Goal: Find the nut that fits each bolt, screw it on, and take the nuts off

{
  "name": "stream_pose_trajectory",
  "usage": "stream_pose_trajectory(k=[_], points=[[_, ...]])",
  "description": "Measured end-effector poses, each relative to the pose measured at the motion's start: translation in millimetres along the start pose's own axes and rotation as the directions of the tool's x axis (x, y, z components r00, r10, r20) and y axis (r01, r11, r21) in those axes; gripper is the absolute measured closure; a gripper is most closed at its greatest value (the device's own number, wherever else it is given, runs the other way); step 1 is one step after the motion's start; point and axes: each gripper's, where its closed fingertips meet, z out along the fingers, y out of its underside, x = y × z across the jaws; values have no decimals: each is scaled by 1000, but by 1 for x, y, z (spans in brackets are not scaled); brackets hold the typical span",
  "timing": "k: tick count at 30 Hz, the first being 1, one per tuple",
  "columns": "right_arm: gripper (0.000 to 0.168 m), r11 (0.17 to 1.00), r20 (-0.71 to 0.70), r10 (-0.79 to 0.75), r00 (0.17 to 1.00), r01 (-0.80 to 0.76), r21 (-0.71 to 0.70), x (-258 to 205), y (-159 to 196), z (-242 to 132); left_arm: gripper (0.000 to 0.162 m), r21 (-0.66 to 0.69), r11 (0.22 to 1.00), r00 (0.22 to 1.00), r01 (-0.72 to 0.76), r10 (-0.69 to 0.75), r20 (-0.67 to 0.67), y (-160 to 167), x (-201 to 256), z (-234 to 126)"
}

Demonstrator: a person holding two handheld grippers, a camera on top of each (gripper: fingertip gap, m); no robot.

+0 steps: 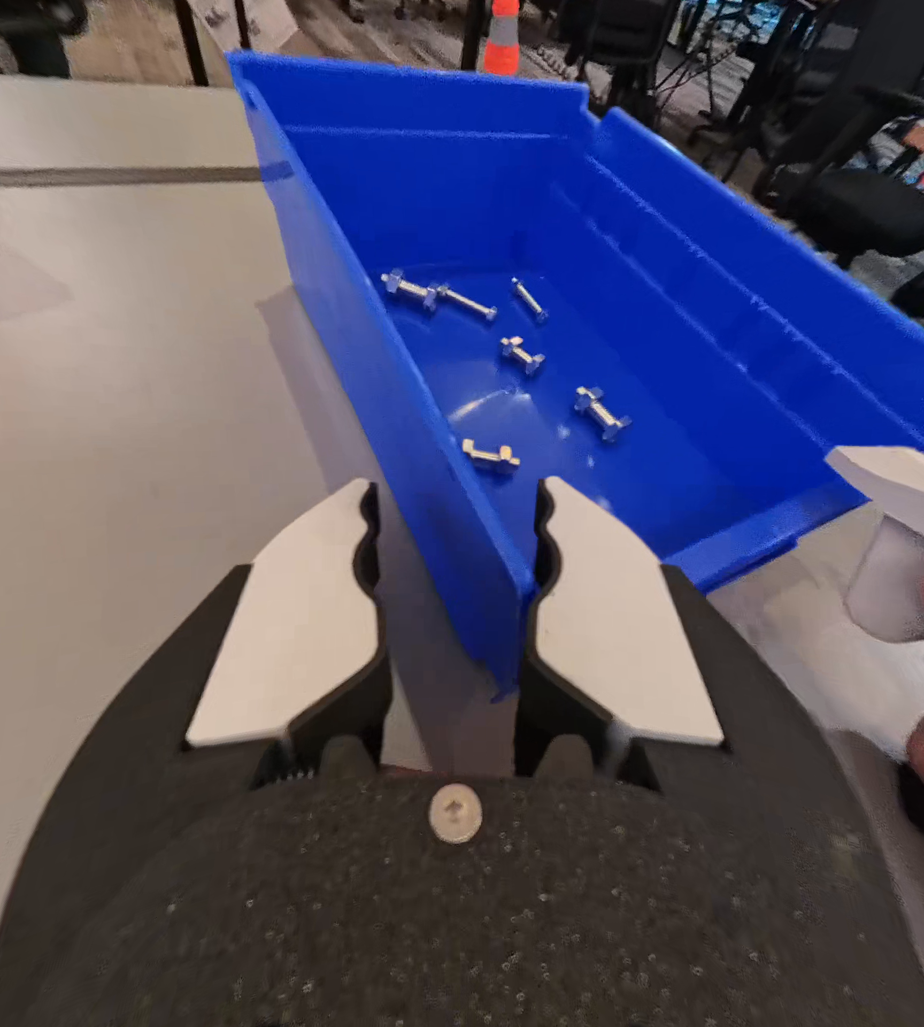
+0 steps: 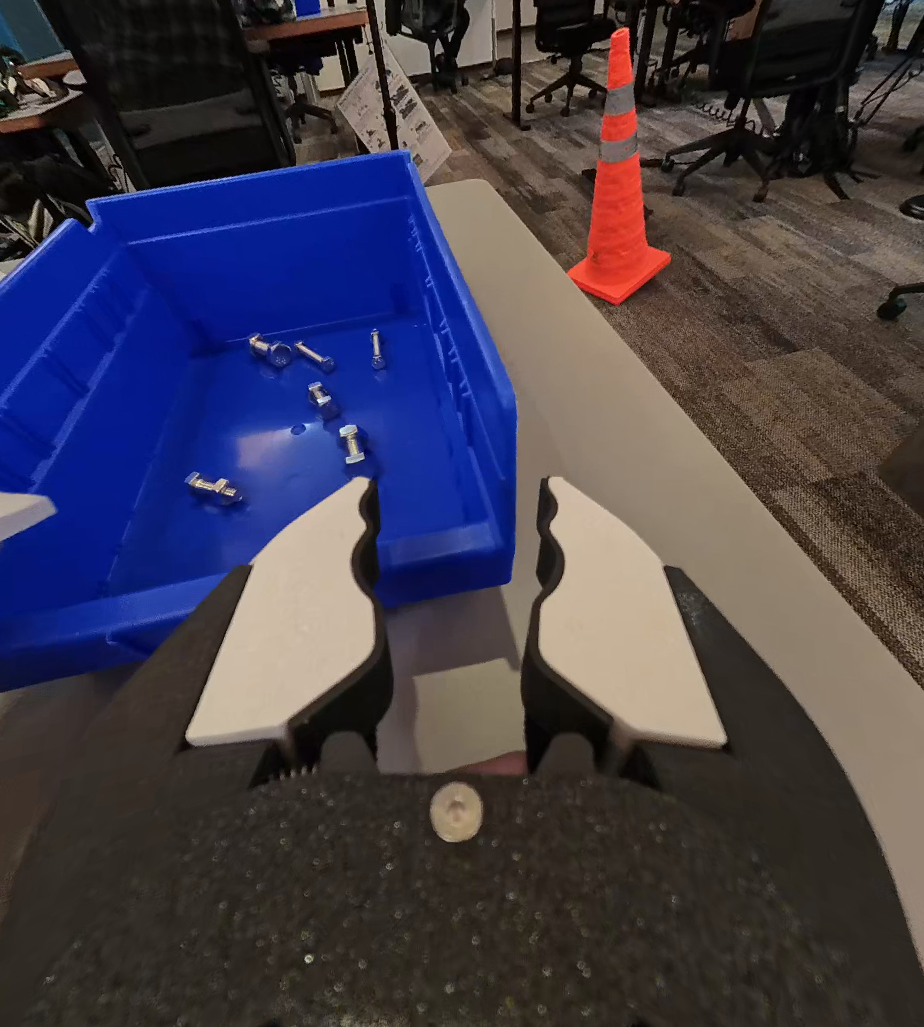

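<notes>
Six bolts are being shown on the floor of a blue bin [image 2: 465, 311], which is resting on a grey worktop [image 2: 615, 444]. Several appear to be carrying a nut already: the bolt [image 1: 490, 457] nearest the left tongs, a short bolt [image 1: 601, 413] to its right, a small one [image 1: 522, 354] at mid-floor, and a thick bolt [image 1: 408, 289] by the far wall. Two slim bolts, one [image 1: 468, 303] touching the thick bolt and one [image 1: 529, 300] lying apart, are being seen only with a small nut or head at one end; which it is cannot be told. No loose nuts are being made out. The fitting stage is therefore being judged largely done, with the taking-off of the nuts left; nothing is being held at this moment, so that stage is being judged not yet begun.

The left tongs [image 1: 455, 489] are being held open and empty, low over the bin's near left corner, with the side wall passing up between the jaws, the right-hand jaw close against it. The right tongs [image 2: 457, 489] are likewise being held open and empty, above the bin's near right corner, angled down toward the worktop beside the bin, with one jaw over the bin's floor near a short bolt [image 2: 351, 444]. An orange cone [image 2: 618, 183] is being seen on the carpet beyond.
</notes>
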Motion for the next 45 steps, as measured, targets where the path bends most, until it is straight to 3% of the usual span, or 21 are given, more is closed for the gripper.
stream_pose_trajectory(k=[2,7,10,12,15,23,31,38,45], points=[[114,1000,2,10,1000,-10,-15,0,1,3,127,-26,999,999,32,-33,-24,1,2,1],[124,998,27,54,998,-53,-40,-9,4,10,149,-17,1000,997,20,-19,70,-4,-17,-7],[144,999,27,50,998,-51,13,-22,-1,7,154,-3,998,994,65,-65,83,-4,-27,-13],[142,997,23,66,998,-67,31,-32,-2,3,155,-4,999,994,45,-45,102,-3,-35,-20],[165,992,63,119,991,-121,24,-52,4,-6,157,-10,999,991,33,-31,129,-2,-57,-35],[165,991,150,93,984,-106,80,-147,14,-47,158,7,999,986,-41,39,159,-3,-129,-110],[163,995,324,-19,946,-14,98,-258,19,-74,158,39,999,964,-18,7,266,8,-216,-188],[161,997,427,-61,902,32,76,-314,25,-68,158,42,996,942,74,-83,326,35,-261,-213],[161,998,488,-58,871,51,28,-341,33,-54,158,35,994,914,108,-113,389,38,-284,-223]])
